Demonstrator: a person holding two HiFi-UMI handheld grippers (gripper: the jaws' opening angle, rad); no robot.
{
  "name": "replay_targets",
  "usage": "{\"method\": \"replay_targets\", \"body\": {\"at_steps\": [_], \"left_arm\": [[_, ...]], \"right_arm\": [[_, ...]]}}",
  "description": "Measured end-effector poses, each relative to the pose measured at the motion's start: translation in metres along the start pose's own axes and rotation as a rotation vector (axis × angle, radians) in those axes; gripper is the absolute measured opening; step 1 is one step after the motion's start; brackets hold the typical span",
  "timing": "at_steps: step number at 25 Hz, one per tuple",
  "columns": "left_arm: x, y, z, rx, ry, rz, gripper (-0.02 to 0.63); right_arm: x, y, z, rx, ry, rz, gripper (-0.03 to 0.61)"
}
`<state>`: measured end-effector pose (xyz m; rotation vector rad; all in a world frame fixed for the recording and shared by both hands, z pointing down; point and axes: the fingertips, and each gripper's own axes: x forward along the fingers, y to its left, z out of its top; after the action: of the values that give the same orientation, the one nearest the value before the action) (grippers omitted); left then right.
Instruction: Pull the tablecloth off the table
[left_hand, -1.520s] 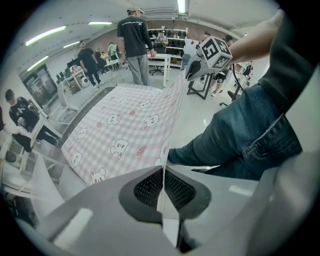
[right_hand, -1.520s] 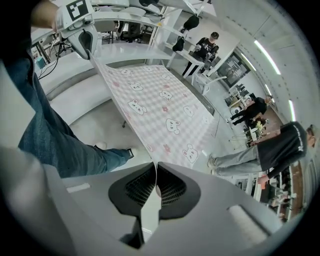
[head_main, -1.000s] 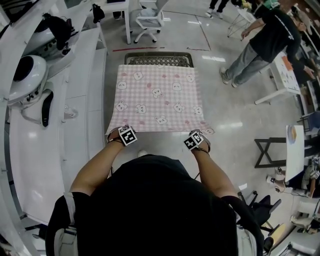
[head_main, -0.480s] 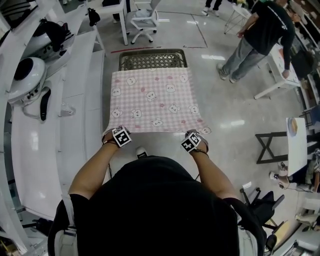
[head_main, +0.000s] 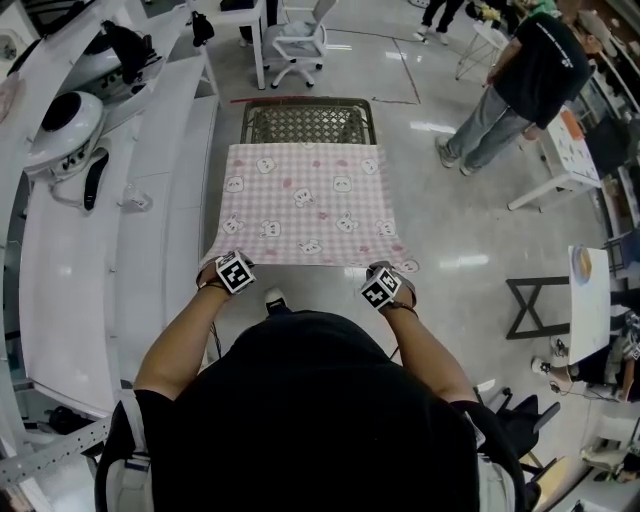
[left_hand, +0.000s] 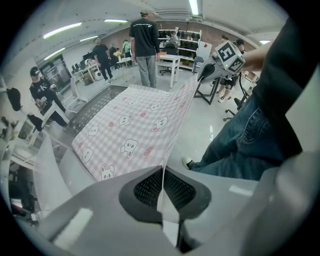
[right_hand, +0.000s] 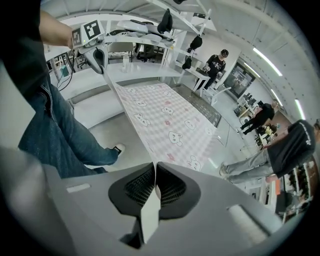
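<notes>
The cloth (head_main: 305, 205), pink checks with small bears, lies over most of the desk (head_main: 310, 122); only a strip of wire top at the far side of the desk is bare. The left hand-held gripper (left_hand: 162, 189) is clenched on the cloth's corner at the near left of the desk, and the right hand-held gripper (right_hand: 154, 189) is clenched on the corner at the near right. In each gripper view the thin hem runs straight between the pads. Both hold the near edge just off the near side of the desk, close to the person (head_main: 310, 420), and the cloth is stretched from them back onto the desk. I judge that the grasp is done and the pull is in hand, with most of the cloth not yet off. The next move calls for both grippers to draw away from the desk together, at the same pace, so that the cloth slides straight. The person probably has to step back from the desk, and the pads must stay tight until the far edge leaves it.
</notes>
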<state>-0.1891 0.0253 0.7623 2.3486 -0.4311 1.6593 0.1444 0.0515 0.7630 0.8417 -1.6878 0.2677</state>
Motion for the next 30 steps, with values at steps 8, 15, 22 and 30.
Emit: {"method": "replay_targets", "body": {"at_steps": [8,15,22,30], "left_arm": [[-0.025,-0.023,0.006,-0.027,-0.036,0.065,0.003],[-0.06,-0.036,0.017,-0.014,-0.082,0.116,0.003],[-0.092,-0.04,0.027,0.0,-0.116,0.158,0.003],[-0.142,-0.018,0.062,0.035,-0.175,0.254,0.003]], "right_arm": [[-0.028,0.011,-0.014,-0.04,-0.04,0.04,0.035],[-0.069,0.011,-0.015,-0.03,-0.11,0.028,0.035],[-0.116,0.001,-0.003,-0.023,-0.196,-0.029,0.035],[-0.171,-0.035,0.025,-0.029,-0.284,-0.148,0.034]]}}
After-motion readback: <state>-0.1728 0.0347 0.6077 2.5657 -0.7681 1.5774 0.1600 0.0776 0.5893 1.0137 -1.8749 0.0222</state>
